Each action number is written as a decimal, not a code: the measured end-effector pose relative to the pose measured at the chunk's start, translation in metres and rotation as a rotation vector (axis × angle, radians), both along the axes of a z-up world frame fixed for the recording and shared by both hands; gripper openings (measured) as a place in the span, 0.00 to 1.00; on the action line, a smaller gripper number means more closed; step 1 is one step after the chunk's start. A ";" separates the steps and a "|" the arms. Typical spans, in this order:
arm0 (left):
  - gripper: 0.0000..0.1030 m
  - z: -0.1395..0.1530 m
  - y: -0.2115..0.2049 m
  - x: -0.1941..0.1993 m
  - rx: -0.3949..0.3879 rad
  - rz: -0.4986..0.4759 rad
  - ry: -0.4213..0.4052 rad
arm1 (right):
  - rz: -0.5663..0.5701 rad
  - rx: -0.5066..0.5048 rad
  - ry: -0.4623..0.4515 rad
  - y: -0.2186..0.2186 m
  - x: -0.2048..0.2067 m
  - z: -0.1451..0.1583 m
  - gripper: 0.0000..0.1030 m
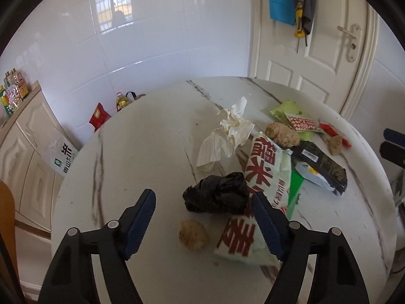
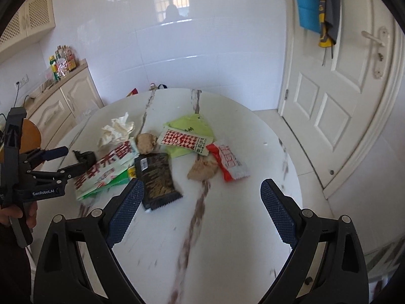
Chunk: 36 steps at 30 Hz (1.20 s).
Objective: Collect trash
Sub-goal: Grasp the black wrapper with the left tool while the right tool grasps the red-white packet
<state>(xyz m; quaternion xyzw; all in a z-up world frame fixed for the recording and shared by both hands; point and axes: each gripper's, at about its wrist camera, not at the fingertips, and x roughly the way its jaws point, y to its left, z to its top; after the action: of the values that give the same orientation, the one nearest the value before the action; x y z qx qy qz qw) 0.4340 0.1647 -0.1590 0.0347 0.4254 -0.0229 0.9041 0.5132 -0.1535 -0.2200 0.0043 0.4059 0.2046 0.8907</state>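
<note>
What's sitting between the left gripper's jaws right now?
In the left wrist view, the left gripper frames a black plastic bag and a brown crumpled lump, neither gripped.

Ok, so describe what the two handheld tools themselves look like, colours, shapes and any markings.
Both are black plastic with two angled fingers, round silver pivot pins, and dark blue textured pads. The left tool carries white "GenRobot.AI" lettering on its body. The right tool has the same build. No cables visible.

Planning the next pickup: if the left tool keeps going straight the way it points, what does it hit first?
Probably the black crumpled bag, which lies just ahead between the open left tool's fingers. The brown lump sits nearer but lower, so depth is uncertain.
</note>
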 end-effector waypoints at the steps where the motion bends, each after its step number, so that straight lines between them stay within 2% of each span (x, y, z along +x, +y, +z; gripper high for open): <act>1: 0.66 0.000 0.004 0.003 -0.001 -0.003 0.002 | 0.005 -0.003 0.002 0.001 0.004 -0.001 0.90; 2: 0.63 -0.001 0.006 0.005 -0.009 -0.009 0.008 | 0.011 -0.008 0.003 0.004 0.011 -0.004 0.90; 4: 0.43 -0.001 0.009 0.003 -0.040 -0.024 0.012 | 0.023 -0.021 0.006 0.009 0.024 -0.009 0.90; 8: 0.36 0.000 0.008 0.000 -0.020 -0.056 -0.006 | 0.043 -0.070 0.010 0.018 0.048 -0.024 0.90; 13: 0.34 0.012 0.023 -0.005 -0.076 -0.028 -0.056 | 0.031 -0.094 0.071 0.015 0.071 -0.047 0.90; 16: 0.34 0.017 0.025 -0.010 -0.071 -0.022 -0.070 | 0.052 -0.108 0.070 0.018 0.077 -0.050 0.87; 17: 0.34 0.017 0.024 -0.011 -0.070 -0.023 -0.074 | 0.072 -0.120 0.069 0.021 0.079 -0.051 0.84; 19: 0.34 0.019 0.023 -0.016 -0.069 -0.035 -0.075 | 0.098 -0.145 0.072 0.028 0.080 -0.055 0.64; 25: 0.34 0.038 0.013 -0.037 -0.073 -0.055 -0.095 | 0.122 -0.101 0.093 0.023 0.076 -0.057 0.46; 29: 0.34 0.046 0.004 -0.049 -0.068 -0.062 -0.095 | 0.129 -0.085 0.112 0.014 0.070 -0.056 0.43; 32: 0.34 0.053 -0.005 -0.061 -0.065 -0.077 -0.096 | 0.147 -0.057 0.131 0.007 0.067 -0.054 0.54; 36: 0.34 0.062 -0.017 -0.077 -0.068 -0.090 -0.101 | 0.153 -0.052 0.122 -0.003 0.058 -0.056 0.52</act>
<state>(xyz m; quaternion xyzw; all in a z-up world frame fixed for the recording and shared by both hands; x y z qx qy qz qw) 0.3569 0.1479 -0.0970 0.0243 0.3764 -0.0763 0.9230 0.5711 -0.1565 -0.2762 -0.0373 0.4635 0.2608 0.8460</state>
